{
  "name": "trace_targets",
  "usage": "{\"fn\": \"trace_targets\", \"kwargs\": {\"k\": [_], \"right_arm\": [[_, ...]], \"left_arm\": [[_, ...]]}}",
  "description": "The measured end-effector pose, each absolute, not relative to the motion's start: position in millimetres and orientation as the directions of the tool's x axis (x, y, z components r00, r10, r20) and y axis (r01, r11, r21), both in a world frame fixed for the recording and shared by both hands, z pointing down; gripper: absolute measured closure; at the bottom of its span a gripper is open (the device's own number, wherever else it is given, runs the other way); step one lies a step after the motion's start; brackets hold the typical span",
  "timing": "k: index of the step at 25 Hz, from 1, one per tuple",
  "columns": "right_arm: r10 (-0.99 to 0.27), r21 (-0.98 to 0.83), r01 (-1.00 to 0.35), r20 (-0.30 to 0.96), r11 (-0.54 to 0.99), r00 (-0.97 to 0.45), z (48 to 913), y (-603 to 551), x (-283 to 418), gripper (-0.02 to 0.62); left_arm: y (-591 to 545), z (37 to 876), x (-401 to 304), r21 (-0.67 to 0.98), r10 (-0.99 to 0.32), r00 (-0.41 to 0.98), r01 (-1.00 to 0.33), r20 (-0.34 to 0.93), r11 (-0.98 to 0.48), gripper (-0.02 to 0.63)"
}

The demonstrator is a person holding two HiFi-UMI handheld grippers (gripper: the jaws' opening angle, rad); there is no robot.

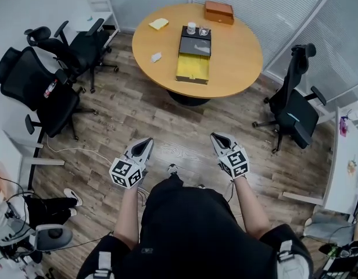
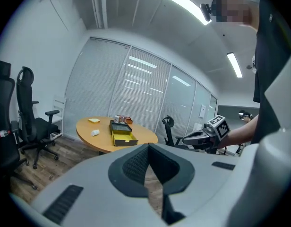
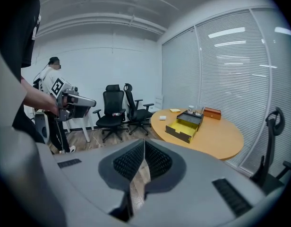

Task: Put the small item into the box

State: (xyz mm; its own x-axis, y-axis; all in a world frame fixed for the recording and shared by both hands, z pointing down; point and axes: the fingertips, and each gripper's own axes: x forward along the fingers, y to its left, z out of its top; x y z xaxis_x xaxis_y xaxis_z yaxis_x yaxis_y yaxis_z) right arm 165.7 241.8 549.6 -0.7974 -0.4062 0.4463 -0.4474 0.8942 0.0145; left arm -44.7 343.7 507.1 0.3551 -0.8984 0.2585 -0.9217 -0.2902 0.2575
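The head camera looks steeply down from above the person. The left gripper (image 1: 145,142) and the right gripper (image 1: 219,137) sit low in its frame, and the round surface (image 1: 237,57) lies well ahead across the wooden floor (image 1: 167,112). Each gripper camera rides just behind its own jaws, very near them, and faces almost level toward that surface from well away. All three views share the surface and the yellow box (image 1: 192,67) on it. Each gripper view also catches the other gripper off to one side.

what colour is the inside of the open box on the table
The box is yellow inside; head view shows it best.
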Motion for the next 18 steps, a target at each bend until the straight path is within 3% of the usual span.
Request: {"fn": "trace_targets", "kwargs": {"k": [18], "right_arm": [[-0.456, -0.019, -0.518, 0.451, 0.855, -0.768, 555, 213, 98, 0.589]], "left_arm": [[309, 516, -117, 0.292, -0.877, 0.403, -0.899, 0.262, -0.326, 0.600]]}}
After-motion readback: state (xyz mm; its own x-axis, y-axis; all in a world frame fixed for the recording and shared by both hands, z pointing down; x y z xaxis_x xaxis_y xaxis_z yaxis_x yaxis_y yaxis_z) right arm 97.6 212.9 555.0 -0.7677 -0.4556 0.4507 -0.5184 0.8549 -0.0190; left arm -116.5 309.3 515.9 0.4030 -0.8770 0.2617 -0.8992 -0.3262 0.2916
